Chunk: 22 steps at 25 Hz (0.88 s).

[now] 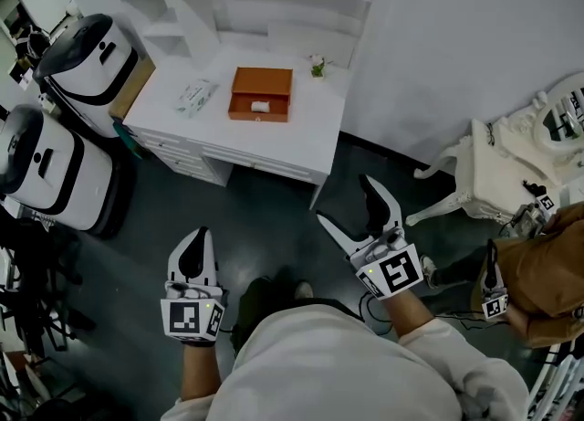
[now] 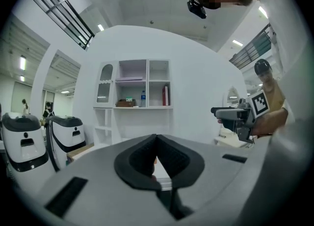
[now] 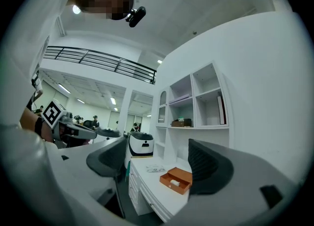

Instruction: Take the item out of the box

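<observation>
An orange box (image 1: 261, 93) is seen lying open on the white counter (image 1: 306, 136) at 12 o'clock, with a small white item (image 1: 260, 106) resting inside it. Both grippers are held low over the dark floor (image 1: 265, 218), well apart from the counter. The left gripper (image 1: 198, 235), at 7 o'clock, is shown with its fingers pressed together and nothing between them. The right gripper (image 1: 341, 196), at 5 o'clock, is held with its fingers spread wide and empty. A flat white packet (image 1: 194, 96) is seen on the counter at the box's 9 o'clock.
</observation>
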Motion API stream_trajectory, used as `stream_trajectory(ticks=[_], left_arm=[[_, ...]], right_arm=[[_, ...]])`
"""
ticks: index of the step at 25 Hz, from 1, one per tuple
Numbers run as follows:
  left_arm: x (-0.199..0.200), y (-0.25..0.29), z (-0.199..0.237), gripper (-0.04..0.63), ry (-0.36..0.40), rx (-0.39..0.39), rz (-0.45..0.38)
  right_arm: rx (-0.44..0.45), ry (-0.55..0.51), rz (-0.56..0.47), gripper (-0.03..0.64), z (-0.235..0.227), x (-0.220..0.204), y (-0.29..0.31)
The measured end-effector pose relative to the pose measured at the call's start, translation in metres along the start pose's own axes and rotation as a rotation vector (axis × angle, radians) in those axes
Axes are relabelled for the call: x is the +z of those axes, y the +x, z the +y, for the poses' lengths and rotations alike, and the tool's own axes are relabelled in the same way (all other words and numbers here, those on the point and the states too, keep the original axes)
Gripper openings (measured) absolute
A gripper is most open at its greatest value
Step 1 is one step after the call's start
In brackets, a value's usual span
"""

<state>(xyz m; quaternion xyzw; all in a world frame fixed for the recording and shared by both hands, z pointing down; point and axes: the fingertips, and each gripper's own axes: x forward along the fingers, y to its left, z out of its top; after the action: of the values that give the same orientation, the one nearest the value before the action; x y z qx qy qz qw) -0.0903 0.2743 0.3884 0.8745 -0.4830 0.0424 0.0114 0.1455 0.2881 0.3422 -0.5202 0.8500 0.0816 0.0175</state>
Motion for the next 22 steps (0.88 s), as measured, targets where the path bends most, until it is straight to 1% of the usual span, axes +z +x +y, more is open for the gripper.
stream_trajectory(ticks=[6, 11, 15, 22], left_arm=[[-0.010, 0.022, 0.017, 0.005, -0.014, 0.019, 0.007], [-0.017, 0.060, 0.040, 0.005, -0.019, 0.000, 0.006], [-0.019, 0.097, 0.070, 0.005, -0.036, -0.013, 0.013], [-0.008, 0.165, 0.135, 0.005, -0.047, -0.047, 0.023]], right_arm=[[0.022, -0.010, 0.008, 0.396, -0.011, -0.016, 0.026], [0.014, -0.013, 0.021, 0.396, -0.025, -0.032, 0.065], [0.015, -0.026, 0.047, 0.396, -0.036, -0.043, 0.104], [-0.026, -0.041, 0.071, 0.394, -0.066, -0.049, 0.188]])
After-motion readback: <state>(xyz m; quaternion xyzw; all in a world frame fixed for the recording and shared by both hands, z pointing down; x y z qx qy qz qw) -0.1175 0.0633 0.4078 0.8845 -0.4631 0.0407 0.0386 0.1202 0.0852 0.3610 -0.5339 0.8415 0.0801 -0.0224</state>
